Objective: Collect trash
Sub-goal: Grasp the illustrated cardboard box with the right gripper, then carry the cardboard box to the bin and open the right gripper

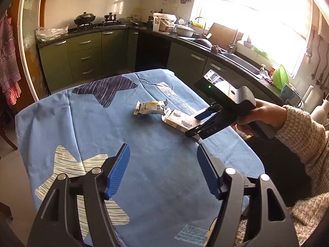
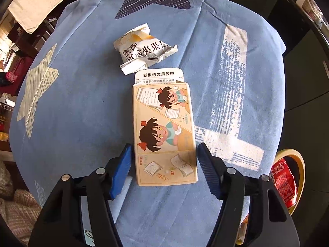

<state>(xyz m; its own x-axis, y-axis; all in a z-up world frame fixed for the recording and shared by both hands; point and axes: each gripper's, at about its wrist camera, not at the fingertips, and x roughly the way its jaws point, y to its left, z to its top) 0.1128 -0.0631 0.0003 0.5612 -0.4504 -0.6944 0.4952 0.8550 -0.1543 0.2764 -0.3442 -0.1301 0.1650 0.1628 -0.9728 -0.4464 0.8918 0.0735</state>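
A flat cardboard box (image 2: 164,127) with cartoon pictures lies on the blue tablecloth (image 2: 82,103), its top flap open. My right gripper (image 2: 164,146) points steeply down at it, one blue pad on each long side and a thin gap at each, so it stands open. A crumpled white snack wrapper (image 2: 141,49) lies just beyond the box. In the left wrist view the right gripper (image 1: 193,124), held by a hand, straddles the box (image 1: 178,121) with the wrapper (image 1: 151,107) next to it. My left gripper (image 1: 162,150) hovers open over bare cloth, holding nothing.
A yellow-rimmed bin (image 2: 296,158) holding a crushed red can (image 2: 285,185) stands beside the table at the lower right. Dark green kitchen cabinets (image 1: 86,51), a stove and a sink counter (image 1: 236,57) run behind the table. A knitted sleeve (image 1: 304,135) reaches in from the right.
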